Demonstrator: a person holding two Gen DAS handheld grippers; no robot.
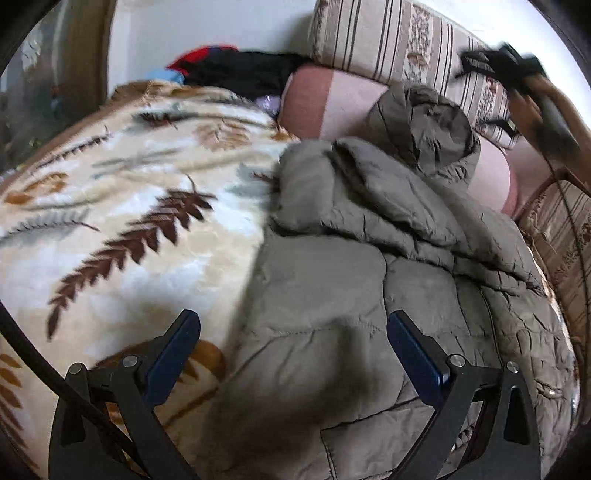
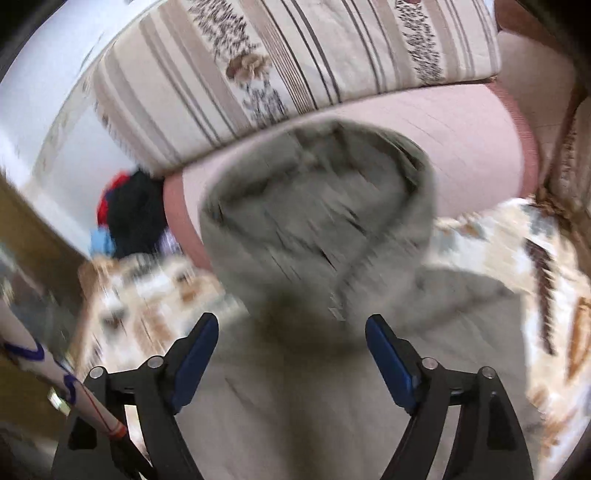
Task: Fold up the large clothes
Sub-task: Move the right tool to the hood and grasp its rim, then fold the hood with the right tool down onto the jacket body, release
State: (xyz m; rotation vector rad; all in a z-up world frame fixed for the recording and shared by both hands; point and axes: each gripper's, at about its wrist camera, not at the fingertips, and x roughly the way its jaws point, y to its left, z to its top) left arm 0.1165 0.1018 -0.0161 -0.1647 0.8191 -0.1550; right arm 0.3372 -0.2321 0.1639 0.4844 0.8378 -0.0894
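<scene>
Your left gripper [image 1: 293, 325] hangs spread wide over the grey-green padded jacket [image 1: 369, 258], gripping nothing. The jacket lies on the leaf-patterned blanket [image 1: 110, 206], its hood [image 2: 317, 192] at twelve o'clock against the pink bolster [image 2: 461, 147]. Your right gripper [image 2: 291, 328] is also spread and empty above it.

Home, prob. living rm or bedrm. Plush leaf-print blanket [image 1: 122, 206] spread under & left of left tongs. Striped floral sofa cushions [image 1: 399, 40] w/ pink bolster [image 1: 328, 103] beyond tongs. Heap of loose clothes [image 1: 236, 70] far left by white wall [image 1: 207, 26].
</scene>
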